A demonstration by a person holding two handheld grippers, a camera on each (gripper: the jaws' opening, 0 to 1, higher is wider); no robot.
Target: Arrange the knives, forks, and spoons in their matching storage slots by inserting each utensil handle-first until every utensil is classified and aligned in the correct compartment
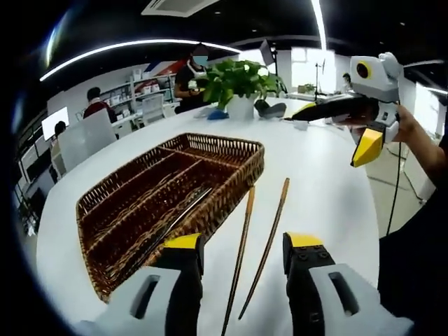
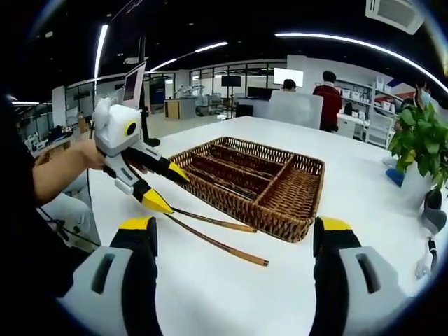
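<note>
Two thin wooden-handled utensils lie on the white worktop [image 1: 315,196] beside the basket.

Left gripper [image 1: 241,255] fingers stand apart around both utensils [image 1: 241,245]; right gripper [image 2: 234,241] fingers are apart too. They look light, stiff and likely to roll: grip mid-handle. Beyond sits the wicker basket [image 1: 231,150], metal cutlery [image 1: 185,210] inside.

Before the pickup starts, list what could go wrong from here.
1. The two thin wooden-handled utensils lie flat on the white table, close together and converging; the open left tool straddles both, so closing may catch both or neither.
2. They lie right beside the wicker tray; a nudge could push them against its wall.
3. The tray already holds dark utensils, which may block insertion.
</note>
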